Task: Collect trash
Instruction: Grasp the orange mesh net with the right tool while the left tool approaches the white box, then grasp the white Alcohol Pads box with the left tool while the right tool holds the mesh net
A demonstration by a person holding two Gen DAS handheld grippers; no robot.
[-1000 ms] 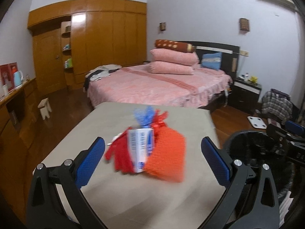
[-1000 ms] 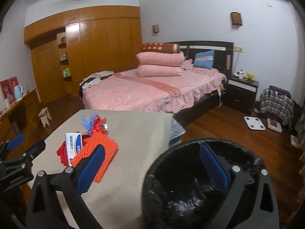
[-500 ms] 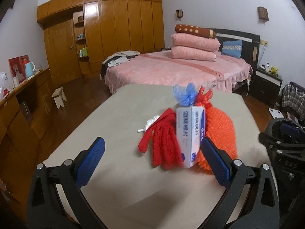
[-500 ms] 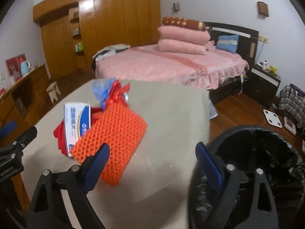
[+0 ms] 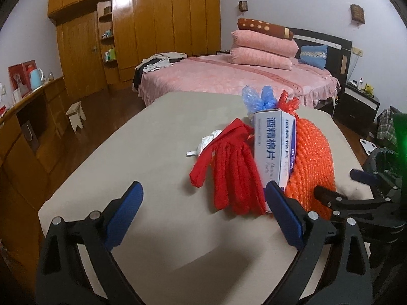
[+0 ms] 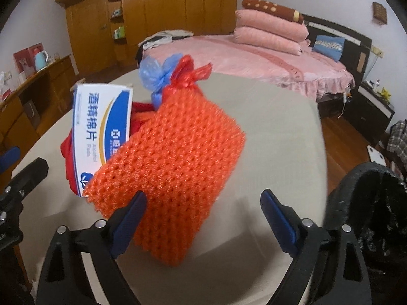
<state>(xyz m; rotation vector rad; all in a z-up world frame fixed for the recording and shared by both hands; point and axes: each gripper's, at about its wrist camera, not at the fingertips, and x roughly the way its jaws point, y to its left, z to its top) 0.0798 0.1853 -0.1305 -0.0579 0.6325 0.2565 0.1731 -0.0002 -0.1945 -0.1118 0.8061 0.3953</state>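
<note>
Both wide-spread grippers [image 5: 203,218] [image 6: 203,216] have neared the orange net [image 6: 175,167]; only right wrist shows bin [image 6: 368,203].

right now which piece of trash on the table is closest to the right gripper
The orange foam net: its lower edge lies between the open right gripper fingers, while the white box sits farther left.
</note>
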